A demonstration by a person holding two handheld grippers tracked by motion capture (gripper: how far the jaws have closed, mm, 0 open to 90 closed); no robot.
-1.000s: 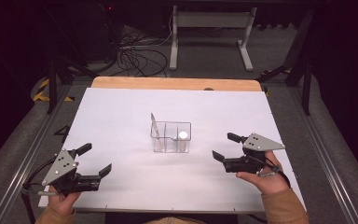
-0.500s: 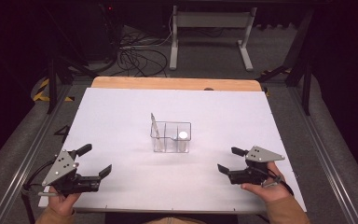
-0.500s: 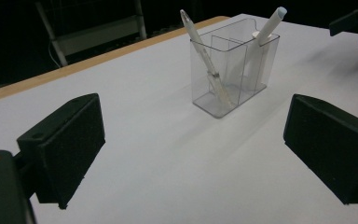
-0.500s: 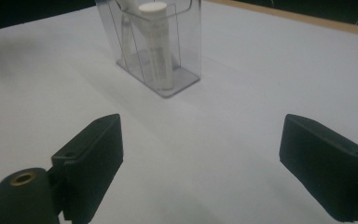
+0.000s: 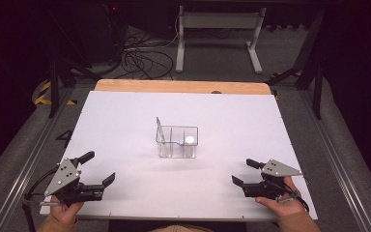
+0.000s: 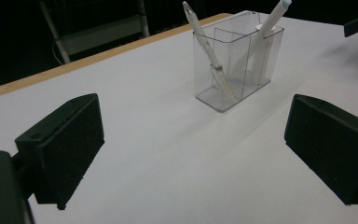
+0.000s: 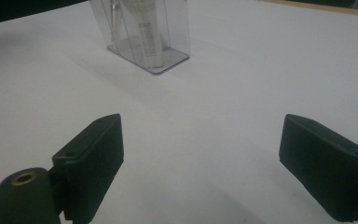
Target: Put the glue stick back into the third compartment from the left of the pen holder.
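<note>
No readable text, labels, brands or numbers anywhere. The white tube (image 7: 150,39) standing in the clear holder (image 7: 168,32) has dark print running down its side in the right gripper view, too blurred to read. The pen (image 6: 209,60) in the same holder shows a faint mark on its barrel in the left gripper view, too small to make out. The yellow-black hazard stripes (image 5: 43,92) on the floor left of the bench are a marking only, no words.
</note>
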